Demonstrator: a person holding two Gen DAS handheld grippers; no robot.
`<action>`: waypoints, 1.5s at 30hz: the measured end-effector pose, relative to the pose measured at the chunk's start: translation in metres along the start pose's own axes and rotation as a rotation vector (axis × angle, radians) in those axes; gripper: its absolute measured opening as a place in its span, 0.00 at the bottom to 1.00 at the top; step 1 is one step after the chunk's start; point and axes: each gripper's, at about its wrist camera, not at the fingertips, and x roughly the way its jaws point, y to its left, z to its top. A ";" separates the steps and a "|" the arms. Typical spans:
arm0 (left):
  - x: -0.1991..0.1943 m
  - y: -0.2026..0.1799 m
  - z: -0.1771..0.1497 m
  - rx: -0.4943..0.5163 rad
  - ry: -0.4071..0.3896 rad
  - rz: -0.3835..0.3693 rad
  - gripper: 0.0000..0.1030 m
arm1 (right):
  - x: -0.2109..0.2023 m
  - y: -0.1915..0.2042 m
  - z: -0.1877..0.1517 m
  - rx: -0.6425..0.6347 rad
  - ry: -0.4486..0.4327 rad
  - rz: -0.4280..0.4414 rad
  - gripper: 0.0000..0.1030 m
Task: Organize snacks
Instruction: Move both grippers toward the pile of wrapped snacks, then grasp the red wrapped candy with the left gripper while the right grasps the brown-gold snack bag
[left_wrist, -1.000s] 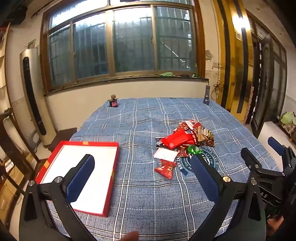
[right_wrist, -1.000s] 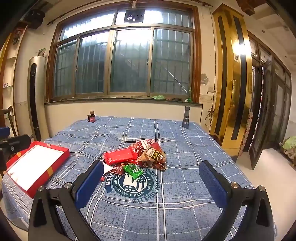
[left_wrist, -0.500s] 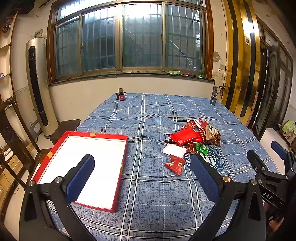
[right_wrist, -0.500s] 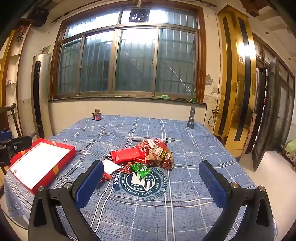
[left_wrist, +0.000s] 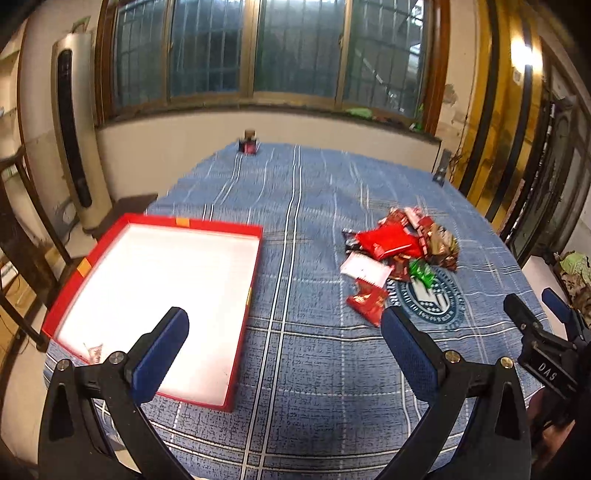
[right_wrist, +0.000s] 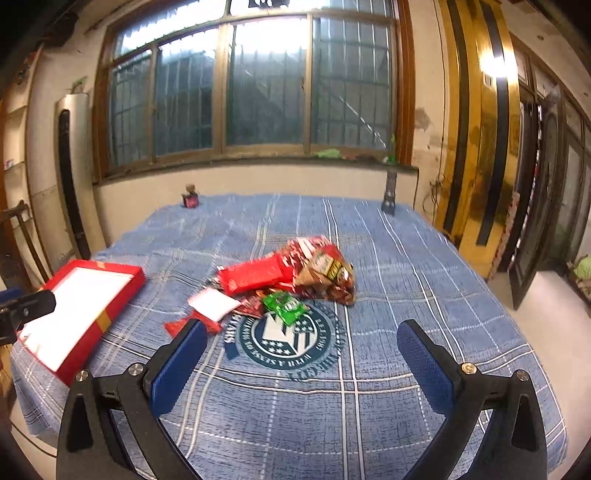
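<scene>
A pile of snack packets (left_wrist: 400, 247) (right_wrist: 291, 273) lies mid-table on a blue checked cloth: a long red pack (right_wrist: 251, 275), a green packet (right_wrist: 284, 304), a white one (right_wrist: 214, 302), brown foil bags (right_wrist: 327, 271). A red box with a white inside (left_wrist: 159, 295) (right_wrist: 79, 302) sits at the table's left edge; a small item lies in its near corner. My left gripper (left_wrist: 284, 332) hovers open between box and pile, holding nothing. My right gripper (right_wrist: 303, 349) hangs open over the round emblem (right_wrist: 284, 339), short of the pile. Its fingertips (left_wrist: 524, 314) show in the left wrist view.
A small dark red jar (left_wrist: 248, 142) (right_wrist: 190, 197) stands at the far edge of the table, and a dark torch-like object (right_wrist: 388, 192) at the far right corner. A tall floor air conditioner (left_wrist: 72, 122) and a wooden chair (left_wrist: 22, 229) stand to the left.
Both grippers have come forward and lower over the table; the box and the pile loom larger. Both stay open and hold nothing.
</scene>
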 end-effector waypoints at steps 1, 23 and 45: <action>0.006 -0.001 0.002 0.006 0.009 0.013 1.00 | 0.006 -0.001 0.001 0.000 0.017 0.005 1.00; 0.115 -0.078 0.013 0.306 0.163 -0.043 1.00 | 0.153 -0.032 0.016 -0.077 0.287 0.069 1.00; 0.153 -0.077 0.003 0.300 0.248 -0.172 1.00 | 0.260 -0.074 0.043 -0.053 0.369 0.240 0.99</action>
